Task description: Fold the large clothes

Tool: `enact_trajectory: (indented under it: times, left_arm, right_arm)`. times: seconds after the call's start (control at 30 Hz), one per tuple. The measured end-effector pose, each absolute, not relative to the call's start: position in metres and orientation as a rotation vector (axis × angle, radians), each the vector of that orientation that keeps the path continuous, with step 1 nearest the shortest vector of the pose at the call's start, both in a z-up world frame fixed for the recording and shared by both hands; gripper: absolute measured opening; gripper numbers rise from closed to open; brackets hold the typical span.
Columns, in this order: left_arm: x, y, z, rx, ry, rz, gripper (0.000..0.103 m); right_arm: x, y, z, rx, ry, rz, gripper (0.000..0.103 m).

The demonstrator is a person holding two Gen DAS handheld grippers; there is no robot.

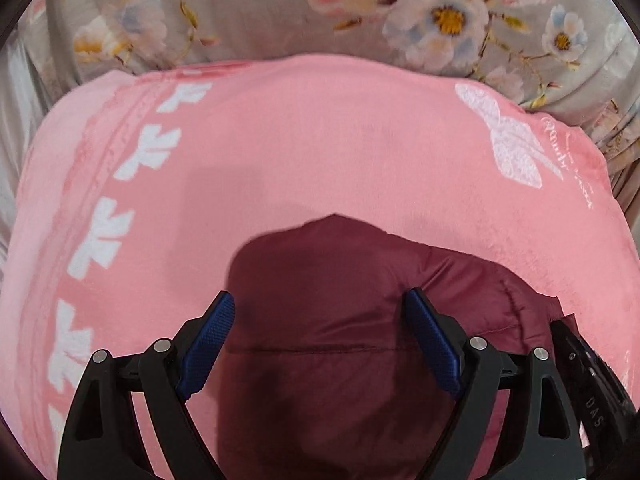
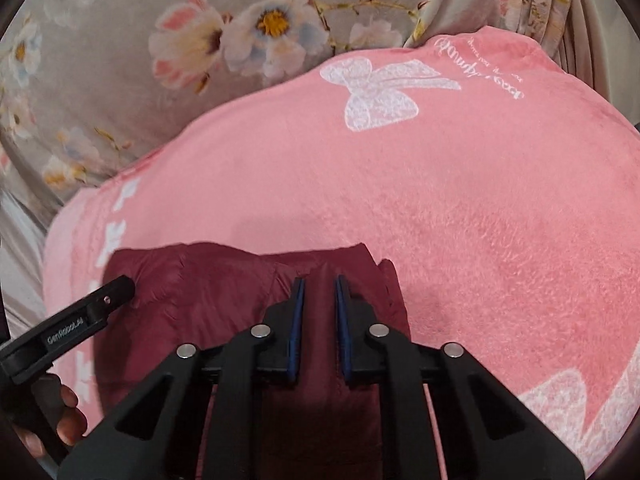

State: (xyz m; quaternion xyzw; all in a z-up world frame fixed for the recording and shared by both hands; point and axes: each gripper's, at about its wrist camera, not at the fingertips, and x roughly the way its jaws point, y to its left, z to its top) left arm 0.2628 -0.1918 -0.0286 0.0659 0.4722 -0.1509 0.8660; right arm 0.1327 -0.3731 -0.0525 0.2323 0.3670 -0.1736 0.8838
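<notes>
A dark maroon padded garment (image 1: 340, 300) lies bunched on a pink blanket (image 1: 320, 140). My left gripper (image 1: 320, 312) is open, its blue pads wide apart over the garment. In the right wrist view the same garment (image 2: 200, 292) lies under my right gripper (image 2: 320, 292). Its jaws stand narrowly apart with a fold of maroon cloth between them; I cannot tell whether they pinch it. The left gripper's black body (image 2: 80, 312) shows at the left of that view, held by a hand.
The pink blanket (image 2: 480, 220) has white bow prints and lettering. Beyond it lies a grey sheet with flower print (image 1: 280, 8), also in the right wrist view (image 2: 120, 60). Grey pleated cloth (image 2: 580, 8) hangs at the far right.
</notes>
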Motion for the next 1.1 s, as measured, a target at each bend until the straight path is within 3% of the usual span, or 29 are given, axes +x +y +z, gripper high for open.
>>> enact_trajectory:
  times: [0.4, 1.1]
  left_arm:
    - [0.261, -0.207, -0.064, 0.164, 0.926, -0.28, 0.095]
    - [0.255, -0.215, -0.078, 0.208, 0.858, -0.231, 0.098]
  right_arm:
    - [0.141, -0.372, -0.086, 0.429, 0.758, -0.363, 0.013]
    - [0.147, -0.368, -0.092, 0.402, 0.757, -0.376, 0.012]
